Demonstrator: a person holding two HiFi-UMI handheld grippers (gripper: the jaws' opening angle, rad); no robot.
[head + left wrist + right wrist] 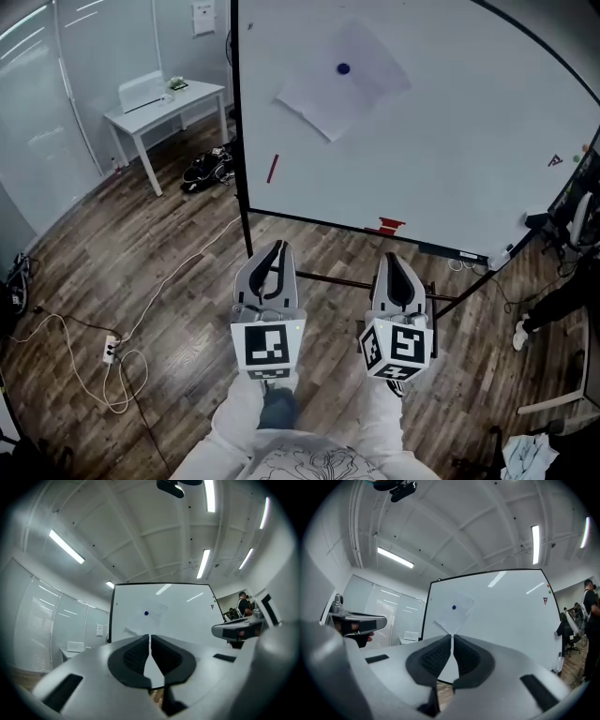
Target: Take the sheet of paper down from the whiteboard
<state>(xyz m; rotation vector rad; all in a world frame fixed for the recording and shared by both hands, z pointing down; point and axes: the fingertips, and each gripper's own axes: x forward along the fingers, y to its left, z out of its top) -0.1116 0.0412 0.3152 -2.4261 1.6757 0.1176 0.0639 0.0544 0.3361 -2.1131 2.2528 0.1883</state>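
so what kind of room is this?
Probably an office or lab workspace. A large whiteboard on a stand carries a sheet of paper pinned by a blue magnet. A small white desk stands by glass partition walls, with a power strip on the wood-look floor.

Head cam: high up, faces fwd & steeply down. Left gripper (274, 248) & right gripper (392, 261) sit low-centre in frame, wood floor (94, 253) under them, whiteboard (450, 141) ahead, well apart. Left gripper cam: rides on its gripper, looks along the jaws & a bit upward, so ceiling lights (66, 546) fill the top; board dead ahead, not near. Right gripper cam: same setup, just beside. All 3 views share the board w/ sheet of paper (347, 89) & blue magnet (343, 68), plus white table (164, 103) at left. Each gripper cam catches the other gripper at its edge.
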